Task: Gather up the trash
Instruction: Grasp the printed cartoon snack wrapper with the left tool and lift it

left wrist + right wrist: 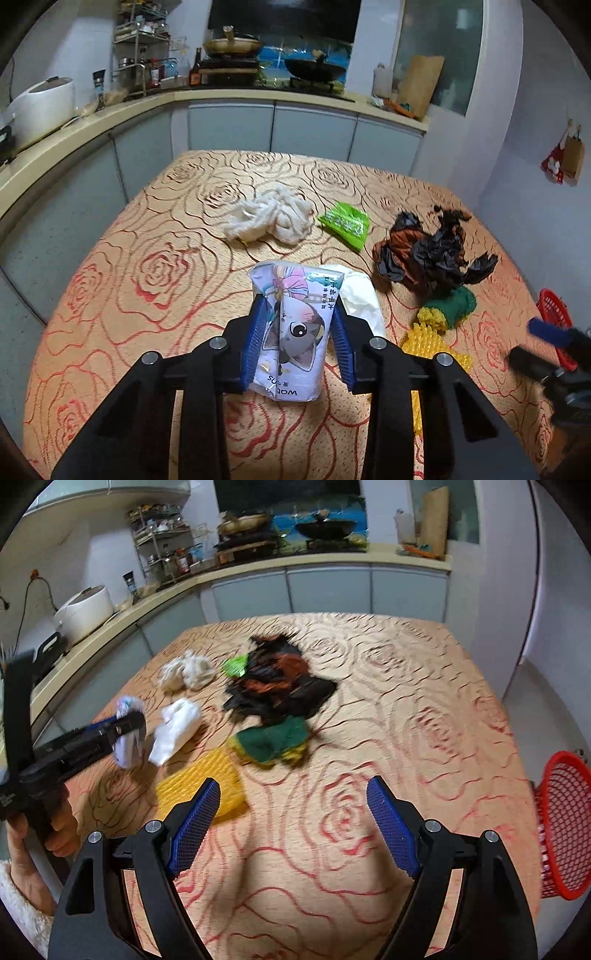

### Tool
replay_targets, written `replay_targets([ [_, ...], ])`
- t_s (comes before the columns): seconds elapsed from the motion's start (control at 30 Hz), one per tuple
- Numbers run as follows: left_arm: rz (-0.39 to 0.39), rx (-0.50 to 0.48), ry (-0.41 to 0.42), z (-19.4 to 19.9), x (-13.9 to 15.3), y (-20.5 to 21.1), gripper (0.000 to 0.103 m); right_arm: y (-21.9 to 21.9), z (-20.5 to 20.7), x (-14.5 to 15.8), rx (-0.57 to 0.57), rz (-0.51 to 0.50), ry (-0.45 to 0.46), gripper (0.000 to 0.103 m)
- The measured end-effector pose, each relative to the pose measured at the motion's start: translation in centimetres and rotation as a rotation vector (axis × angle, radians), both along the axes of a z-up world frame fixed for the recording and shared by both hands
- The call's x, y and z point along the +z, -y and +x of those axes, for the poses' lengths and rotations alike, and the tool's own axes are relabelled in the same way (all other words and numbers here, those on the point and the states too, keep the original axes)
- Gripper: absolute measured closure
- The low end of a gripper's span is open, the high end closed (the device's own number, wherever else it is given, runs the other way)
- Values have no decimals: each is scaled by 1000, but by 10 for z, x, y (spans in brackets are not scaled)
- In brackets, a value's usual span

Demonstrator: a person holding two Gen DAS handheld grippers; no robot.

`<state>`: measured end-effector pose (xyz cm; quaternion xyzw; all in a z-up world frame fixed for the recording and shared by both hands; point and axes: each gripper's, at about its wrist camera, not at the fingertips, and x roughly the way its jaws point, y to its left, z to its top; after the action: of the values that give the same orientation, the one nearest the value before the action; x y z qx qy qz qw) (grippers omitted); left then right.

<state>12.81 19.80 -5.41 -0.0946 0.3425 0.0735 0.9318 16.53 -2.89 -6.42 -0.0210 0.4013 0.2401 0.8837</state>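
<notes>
Left claw point(297, 328): we grip the cartoon cat packet point(291, 332), pads pressed on both sides.
Right claw point(293, 823): we hold it wide, nothing in it, above the bench point(406, 709).

Scouring pad point(452, 304) on table point(147, 229), between crumpled bag point(428, 251) behind and mesh sheet point(424, 338) before.

The cartoon-cat packet point(291, 328) bears upside-down print, partly legible as "wap".
</notes>
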Motion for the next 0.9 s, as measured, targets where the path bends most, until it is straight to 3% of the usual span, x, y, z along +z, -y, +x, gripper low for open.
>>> replay_targets([
  [0.43,-8,45,30,-15,12,-16,71,-55,0,-27,83,-37,-38,25],
  [0.53,-9,50,31,-16,12,-18,71,-62,2,-32,100,-49,-58,40],
  [0.7,-7,53,34,-16,13,-17,71,-65,-3,-30,120,-57,-34,55],
  [0.77,-4,52,34,-16,13,-17,71,-65,-4,-28,123,-68,-19,68],
  [0.9,7,50,32,-16,14,-15,71,-59,-3,-27,118,-60,-24,80],
])
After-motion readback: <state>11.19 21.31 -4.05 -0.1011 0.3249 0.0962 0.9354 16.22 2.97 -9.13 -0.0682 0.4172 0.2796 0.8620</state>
